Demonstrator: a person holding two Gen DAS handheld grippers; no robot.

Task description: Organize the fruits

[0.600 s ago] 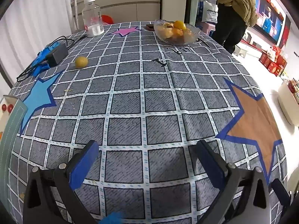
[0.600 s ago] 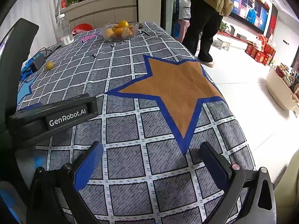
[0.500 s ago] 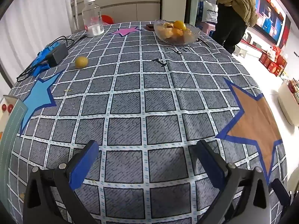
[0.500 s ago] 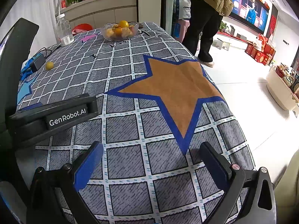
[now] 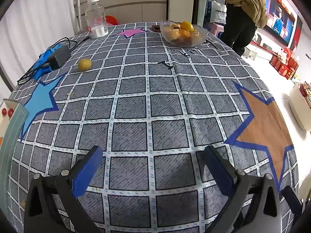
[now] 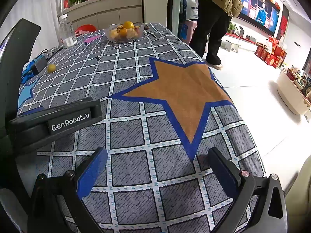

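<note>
Left wrist view, both tongs (image 5: 152, 155) gaping empty, lemon (image 5: 84, 64) far ahead left.

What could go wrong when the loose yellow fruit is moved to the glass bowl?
1. The small round yellow fruit lies beside the black adapter with its cable; a wide-open left claw might snag the cable.
2. The clear glass bowl is already piled high with orange fruits, so another may roll off.
3. The clear plastic bottle stands near the path and could tip.

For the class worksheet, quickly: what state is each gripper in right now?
Left gripper: open, holding nothing.
Right gripper: open, holding nothing.
</note>
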